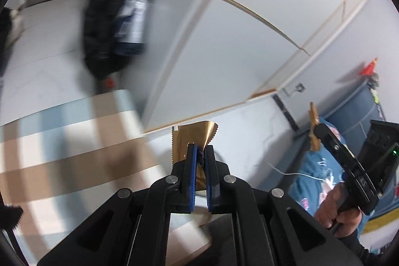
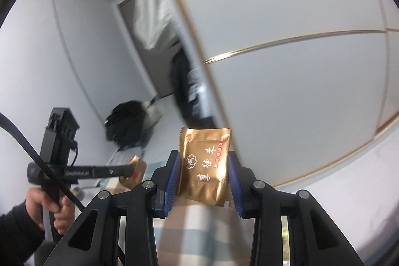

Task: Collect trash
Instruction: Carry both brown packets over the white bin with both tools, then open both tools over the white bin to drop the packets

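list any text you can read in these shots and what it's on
Gold packet in the right gripper: white Chinese characters, a round white seal and a column of small red marks; I cannot read them reliably.
Left gripper's side, seen from the right wrist: small pale lettering, too blurred to read.
Gold wrapper in the left gripper: no text shows.

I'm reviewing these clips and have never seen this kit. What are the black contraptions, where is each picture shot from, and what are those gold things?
There is no robot: a person holds a hand-operated gripper in each hand, with a fisheye camera looking along its fingers. The left-wrist view shows the left gripper shut on a thin gold wrapper, with the person's right hand at the lower right. The right-wrist view shows the right gripper clamping a fuller gold snack packet, with the left hand at the lower left. Below is a blurred striped cloth; nothing can be made out lying on it. Behind are white panelled doors.
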A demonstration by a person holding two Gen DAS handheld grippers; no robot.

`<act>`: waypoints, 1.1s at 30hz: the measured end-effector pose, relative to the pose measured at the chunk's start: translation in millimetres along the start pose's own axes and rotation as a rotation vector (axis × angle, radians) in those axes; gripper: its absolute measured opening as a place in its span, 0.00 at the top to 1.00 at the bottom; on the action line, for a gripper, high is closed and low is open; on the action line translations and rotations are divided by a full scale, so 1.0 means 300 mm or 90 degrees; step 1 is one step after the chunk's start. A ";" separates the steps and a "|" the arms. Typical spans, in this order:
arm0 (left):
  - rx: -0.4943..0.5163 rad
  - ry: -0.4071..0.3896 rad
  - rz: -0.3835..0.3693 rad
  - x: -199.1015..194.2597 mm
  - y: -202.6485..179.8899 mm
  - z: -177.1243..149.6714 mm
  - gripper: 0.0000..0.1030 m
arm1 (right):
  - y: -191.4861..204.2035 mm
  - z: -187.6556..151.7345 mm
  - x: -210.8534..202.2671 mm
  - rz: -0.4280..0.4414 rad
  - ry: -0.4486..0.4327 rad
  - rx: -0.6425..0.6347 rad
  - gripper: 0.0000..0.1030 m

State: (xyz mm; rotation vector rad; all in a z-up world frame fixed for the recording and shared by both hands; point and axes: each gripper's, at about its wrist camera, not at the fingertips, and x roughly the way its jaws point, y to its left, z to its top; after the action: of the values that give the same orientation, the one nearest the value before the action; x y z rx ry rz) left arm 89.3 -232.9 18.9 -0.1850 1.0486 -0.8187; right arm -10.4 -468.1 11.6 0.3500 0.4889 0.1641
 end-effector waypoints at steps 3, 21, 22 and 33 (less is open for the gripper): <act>0.009 0.024 -0.029 0.135 -0.053 0.035 0.98 | -0.138 0.024 -0.021 -0.043 0.011 0.022 0.64; -0.108 0.299 -0.068 0.960 0.066 -0.076 0.98 | -0.734 -0.462 0.344 -0.125 0.259 0.244 0.64; -0.109 0.308 -0.065 0.963 0.060 -0.089 0.98 | -0.752 -0.491 0.368 -0.126 0.272 0.259 0.64; -0.114 0.375 -0.018 1.117 0.040 -0.141 0.98 | -0.845 -0.667 0.590 -0.116 0.361 0.310 0.59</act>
State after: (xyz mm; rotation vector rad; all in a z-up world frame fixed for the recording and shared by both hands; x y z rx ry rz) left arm 141.0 -441.5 -241.9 -0.1097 1.6782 -0.8236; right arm 64.6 -603.4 -322.6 0.7384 1.1248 -0.0411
